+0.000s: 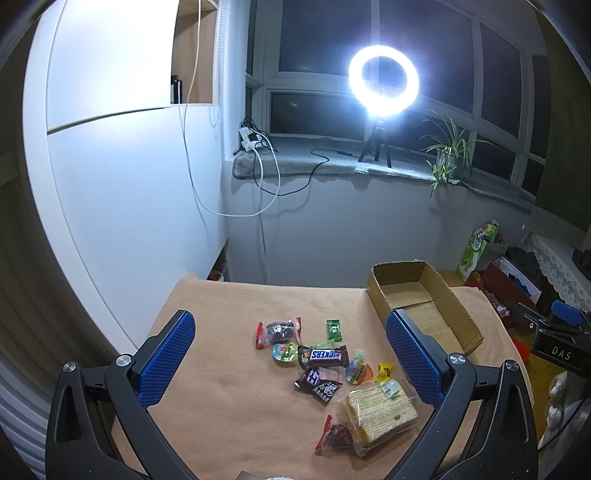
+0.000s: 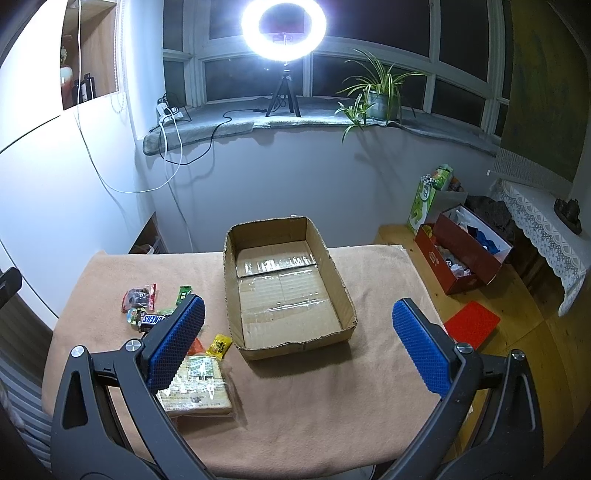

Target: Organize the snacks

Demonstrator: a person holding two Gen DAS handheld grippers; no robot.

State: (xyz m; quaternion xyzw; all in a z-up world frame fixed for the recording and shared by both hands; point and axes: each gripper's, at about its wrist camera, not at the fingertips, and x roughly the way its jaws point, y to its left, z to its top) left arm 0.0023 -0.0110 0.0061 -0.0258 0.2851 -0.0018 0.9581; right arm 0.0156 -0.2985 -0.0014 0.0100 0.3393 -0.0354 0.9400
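Several wrapped snacks lie on a peach cloth-covered table (image 1: 229, 369): a Snickers bar (image 1: 323, 356), a clear wafer pack (image 1: 380, 410), a red-ended bag (image 1: 279, 331), a green candy (image 1: 333, 329) and a yellow candy (image 1: 384, 371). An empty open cardboard box (image 2: 284, 291) stands to their right. My left gripper (image 1: 290, 354) is open, held above the snacks. My right gripper (image 2: 297, 339) is open, held above the box's near edge. The wafer pack also shows in the right wrist view (image 2: 195, 387), partly behind the left finger.
A lit ring light on a tripod (image 2: 283, 29) and a potted plant (image 2: 380, 96) stand on the windowsill. Cables hang down the wall. A red box (image 2: 465, 254), a green carton (image 2: 428, 199) and a red lid (image 2: 472, 323) are on the floor at the right.
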